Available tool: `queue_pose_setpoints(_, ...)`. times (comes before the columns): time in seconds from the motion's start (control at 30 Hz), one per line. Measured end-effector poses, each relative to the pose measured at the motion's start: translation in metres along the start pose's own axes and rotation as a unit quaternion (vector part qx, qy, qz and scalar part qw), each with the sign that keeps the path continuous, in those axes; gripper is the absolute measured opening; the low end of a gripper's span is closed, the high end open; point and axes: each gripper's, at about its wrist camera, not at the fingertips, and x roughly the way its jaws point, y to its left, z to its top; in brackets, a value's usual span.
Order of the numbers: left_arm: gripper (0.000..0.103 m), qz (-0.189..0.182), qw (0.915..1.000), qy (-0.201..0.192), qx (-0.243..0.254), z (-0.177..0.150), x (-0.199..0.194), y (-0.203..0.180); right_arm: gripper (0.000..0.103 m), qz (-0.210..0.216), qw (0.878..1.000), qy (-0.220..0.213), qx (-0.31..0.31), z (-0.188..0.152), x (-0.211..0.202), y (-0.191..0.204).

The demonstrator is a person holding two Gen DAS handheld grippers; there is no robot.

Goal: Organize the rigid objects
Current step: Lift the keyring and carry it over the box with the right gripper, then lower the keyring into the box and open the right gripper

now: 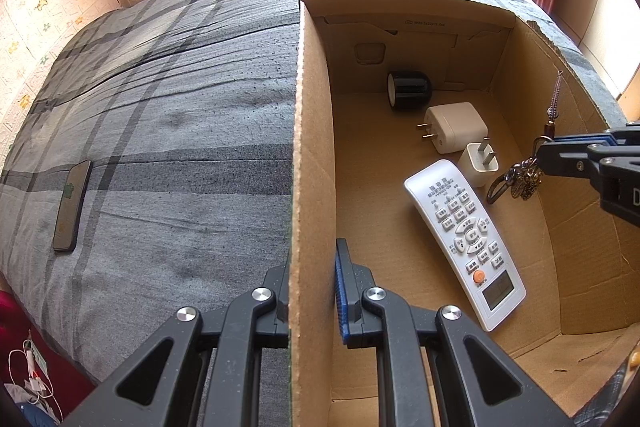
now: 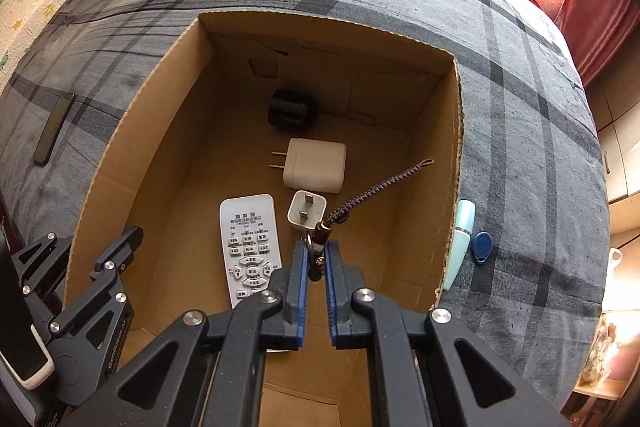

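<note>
1. Gripping the left wall of an open brown cardboard box (image 1: 312, 147), the left gripper (image 1: 312, 291) is seen with its black fingers clamped on the cardboard, one finger outside and one inside, pointed steeply down.

2. A bunch of keys on a dark braided cord (image 2: 316, 251) is held pinched between the blue pads of the right gripper (image 2: 316, 267), which is angled steeply down inside the box; in the left wrist view the right gripper (image 1: 540, 157) is seen entering from the right edge.

3. The keys (image 1: 520, 179) are hung below the pads just above the box floor, while the braided cord is stretched up and away toward the box's right wall.

4. A white rectangular remote control (image 1: 466, 243) is laid face up on the box floor, its long axis run from near end to far end, with its display at the near end.

5. A small white plug adapter (image 2: 306, 211), a larger white charger block (image 2: 316, 165) and a black cylindrical object (image 2: 290, 109) are lined up beyond it.

6. A dark smartphone (image 1: 72, 207) is left on the grey plaid bedsheet (image 1: 180, 127) outside the box.
</note>
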Motion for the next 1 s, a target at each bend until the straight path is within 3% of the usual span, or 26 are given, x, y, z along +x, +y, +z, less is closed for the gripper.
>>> queue_pose_setpoints(0.5,0.015,0.002,1.0000,0.000,0.002,0.001,0.000,-0.001,0.007,0.000,0.999,0.034,0.002,0.001,0.037,0.006)
queue_pose_setpoints(1.0,0.015,0.002,1.0000,0.000,0.002,0.000,-0.001,-0.001,0.008,-0.003,1.000,0.022,0.005,0.000,0.032,0.005)
